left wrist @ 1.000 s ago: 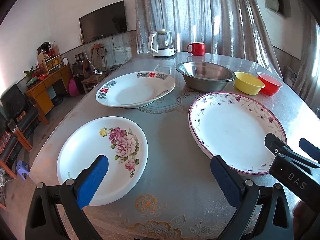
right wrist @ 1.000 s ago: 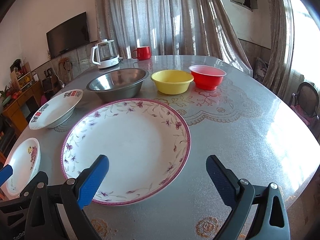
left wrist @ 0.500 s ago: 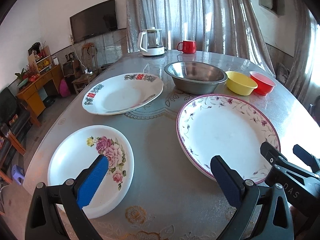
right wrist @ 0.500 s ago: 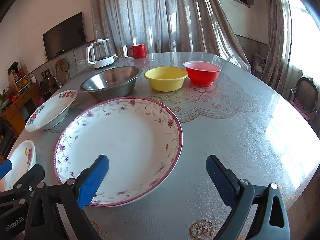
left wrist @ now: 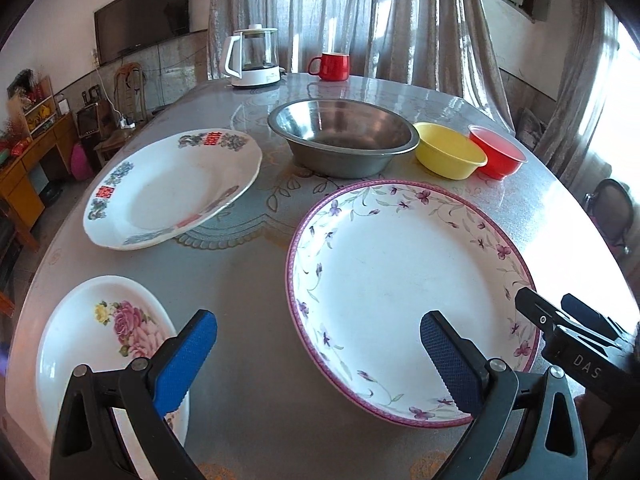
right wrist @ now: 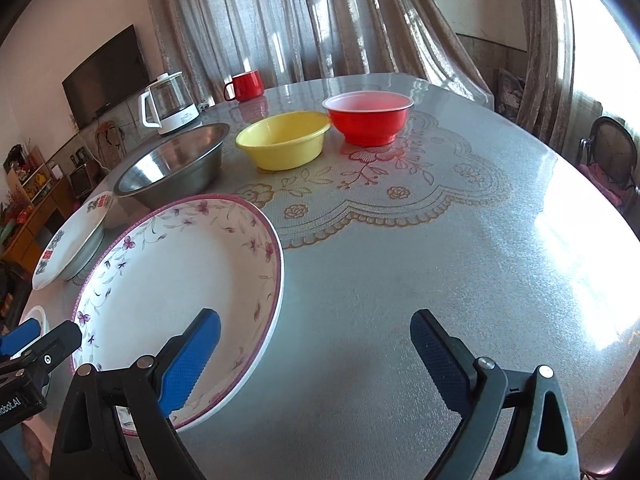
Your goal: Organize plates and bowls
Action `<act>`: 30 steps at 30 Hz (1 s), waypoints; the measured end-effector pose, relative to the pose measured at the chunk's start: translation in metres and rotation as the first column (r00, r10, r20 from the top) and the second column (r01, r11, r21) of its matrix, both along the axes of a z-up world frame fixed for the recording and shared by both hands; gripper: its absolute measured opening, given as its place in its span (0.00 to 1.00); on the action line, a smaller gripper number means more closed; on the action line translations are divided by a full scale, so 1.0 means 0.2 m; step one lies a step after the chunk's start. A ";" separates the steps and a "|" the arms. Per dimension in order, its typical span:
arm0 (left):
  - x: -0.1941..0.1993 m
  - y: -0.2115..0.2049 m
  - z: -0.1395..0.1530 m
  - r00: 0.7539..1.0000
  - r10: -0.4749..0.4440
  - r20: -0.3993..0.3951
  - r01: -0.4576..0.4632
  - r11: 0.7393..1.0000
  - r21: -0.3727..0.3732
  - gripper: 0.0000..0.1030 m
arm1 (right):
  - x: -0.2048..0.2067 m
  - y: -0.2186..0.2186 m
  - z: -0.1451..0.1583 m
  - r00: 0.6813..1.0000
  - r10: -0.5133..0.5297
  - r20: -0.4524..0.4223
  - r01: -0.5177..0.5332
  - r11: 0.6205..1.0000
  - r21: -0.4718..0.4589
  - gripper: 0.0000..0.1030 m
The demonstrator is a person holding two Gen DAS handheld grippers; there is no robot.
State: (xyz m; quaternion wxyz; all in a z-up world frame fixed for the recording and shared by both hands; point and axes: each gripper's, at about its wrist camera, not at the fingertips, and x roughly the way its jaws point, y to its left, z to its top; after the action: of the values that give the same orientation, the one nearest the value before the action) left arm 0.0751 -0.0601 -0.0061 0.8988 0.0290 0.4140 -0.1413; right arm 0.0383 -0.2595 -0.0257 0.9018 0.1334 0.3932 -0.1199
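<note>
Taking the purple-flowered plate (left wrist: 408, 300) as the landmark, everything else on the table (right wrist: 440, 260) arranges around it: the steel bowl (left wrist: 344, 140) stands just beyond its far rim, with the yellow bowl (left wrist: 450, 156) and red bowl (left wrist: 498, 156) in a row to the right of that, apparently touching each other; the plate with red characters (left wrist: 172, 188) lies to its far left, raised on something underneath, and the rose plate (left wrist: 104, 348) sits to its near left at the table edge. The left gripper (left wrist: 318, 360) hangs spread wide above the landmark plate's near-left rim, empty, and the right gripper (right wrist: 314, 356) is likewise agape and holding nothing, straddling that plate's right rim. No stacking has begun, it seems. The plates look like glazed ceramic (heavy, rigid, slick, and apt to chip), so each is best pinched at the raised rim, one pad above and one under the lip. The plastic bowls should be light and forgiving, taken by the wall.
</note>
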 end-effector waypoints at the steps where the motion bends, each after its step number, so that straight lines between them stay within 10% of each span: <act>1: 0.01 -0.01 0.00 1.000 -0.010 -0.002 0.010 1.000 -0.006 0.99 | 0.01 0.00 0.00 1.000 0.008 0.001 -0.008 1.000 -0.004 0.92; 5: 0.06 -0.06 -0.02 0.998 -0.052 -0.019 0.052 0.999 -0.010 0.88 | 0.05 0.01 -0.02 0.998 0.059 -0.011 -0.059 0.998 -0.005 0.79; 11: 0.14 -0.08 -0.08 0.997 -0.047 -0.066 0.047 0.999 -0.004 0.64 | 0.11 0.05 -0.01 0.989 0.145 -0.022 -0.146 0.989 -0.018 0.32; 30: 0.24 0.01 -0.11 0.990 -0.038 -0.138 0.016 0.988 -0.155 0.51 | 0.16 -0.02 -0.03 0.969 0.243 0.031 -0.245 0.955 0.168 0.27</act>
State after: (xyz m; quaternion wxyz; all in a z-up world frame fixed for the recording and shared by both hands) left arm 0.1233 -0.0587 -0.0284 0.8648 -0.0447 0.4639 -0.1867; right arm 0.0697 -0.2630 -0.0322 0.8970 0.1611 0.4108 0.0272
